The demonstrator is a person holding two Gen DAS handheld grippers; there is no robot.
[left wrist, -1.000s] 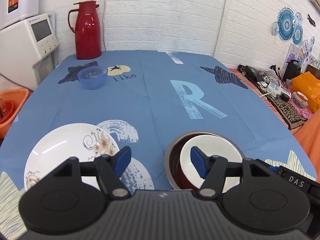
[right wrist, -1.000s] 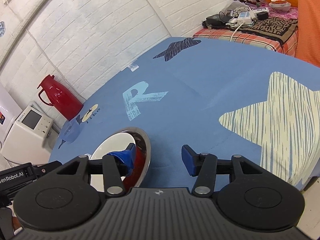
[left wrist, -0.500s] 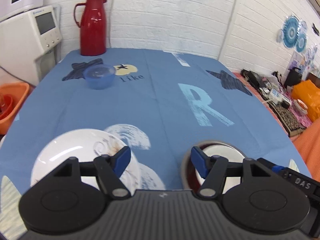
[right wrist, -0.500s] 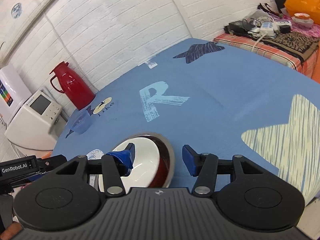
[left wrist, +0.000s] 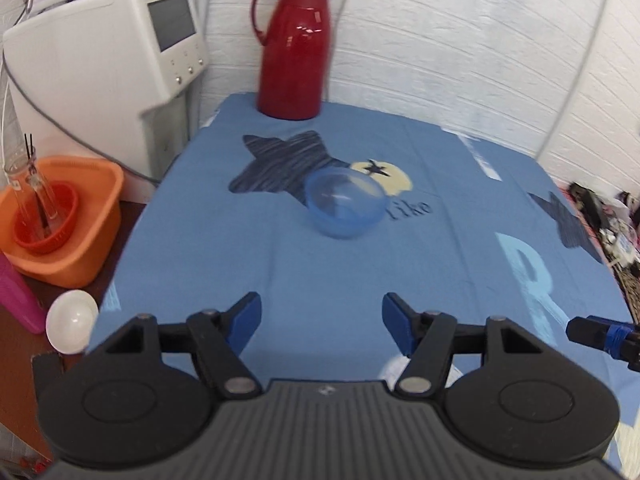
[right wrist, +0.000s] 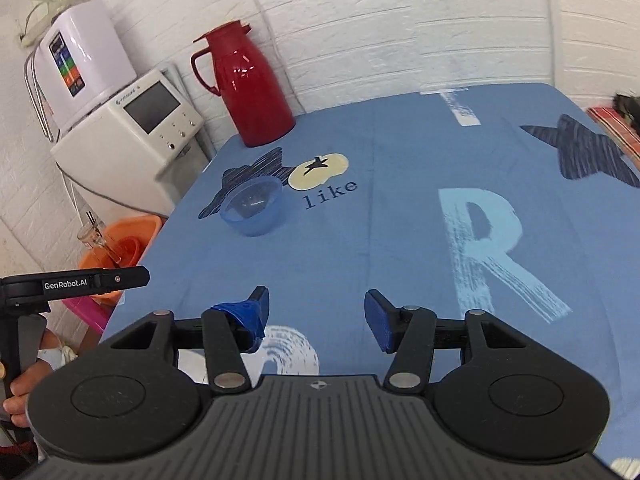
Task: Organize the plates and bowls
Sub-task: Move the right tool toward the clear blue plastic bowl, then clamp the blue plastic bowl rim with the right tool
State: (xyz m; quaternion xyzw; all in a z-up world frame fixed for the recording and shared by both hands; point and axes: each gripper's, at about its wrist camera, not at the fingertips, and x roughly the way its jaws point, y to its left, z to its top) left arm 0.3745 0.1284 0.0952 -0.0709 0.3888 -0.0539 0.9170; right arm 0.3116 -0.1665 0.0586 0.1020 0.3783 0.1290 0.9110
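A translucent blue bowl stands upright and empty on the blue tablecloth, on a dark star print near the far left corner. My left gripper is open and holds nothing; the bowl lies ahead of it, well apart. In the right wrist view the same blue bowl sits ahead and to the left of my right gripper, which is also open and holds nothing. The white plate and the nested bowls are out of sight below both cameras.
A red thermos jug stands at the table's far edge behind the bowl. Off the left edge are a white machine, an orange basin holding a glass bottle, and a white ball-like object. A hand grips the left tool.
Both grippers have swung up and towards the far left of the table. The white plate and the steel bowl with the white bowl inside have dropped out of view. The blue bowl looks closer.
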